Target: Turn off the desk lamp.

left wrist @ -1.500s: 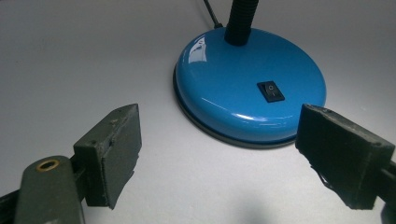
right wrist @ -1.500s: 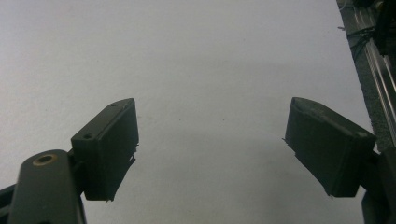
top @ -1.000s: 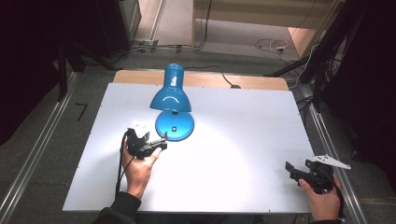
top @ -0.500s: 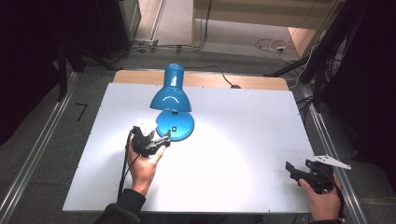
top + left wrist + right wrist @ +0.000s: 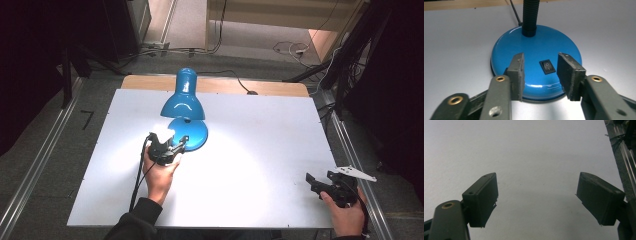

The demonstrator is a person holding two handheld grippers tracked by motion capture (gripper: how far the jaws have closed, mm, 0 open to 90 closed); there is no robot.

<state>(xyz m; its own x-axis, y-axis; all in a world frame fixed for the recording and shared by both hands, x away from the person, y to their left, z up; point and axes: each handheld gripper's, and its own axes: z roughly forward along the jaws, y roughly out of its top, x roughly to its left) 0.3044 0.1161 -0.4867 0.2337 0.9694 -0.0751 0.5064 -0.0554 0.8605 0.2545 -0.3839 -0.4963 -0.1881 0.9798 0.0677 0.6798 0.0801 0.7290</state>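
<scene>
A blue desk lamp stands at the back middle of the white table [image 5: 260,150], its shade [image 5: 183,101] bent down over its round base [image 5: 195,134] and lighting the table in front. My left gripper [image 5: 182,143] is at the base's front edge. In the left gripper view the left gripper [image 5: 541,75] is open, its jaws apart just above the base [image 5: 506,47], with the black rocker switch [image 5: 547,67] seen between them. The black ribbed neck [image 5: 530,17] rises behind. My right gripper [image 5: 314,181] rests near the front right corner, and the right gripper [image 5: 536,200] is wide open over bare table.
The lamp's cord [image 5: 240,82] runs off the back edge over a wooden strip [image 5: 280,87]. Metal rails [image 5: 350,150] flank the table on both sides. Cables lie on the floor [image 5: 290,50] behind.
My left gripper has moved forward and right, up to the lamp base. The right gripper has stayed where it was.
</scene>
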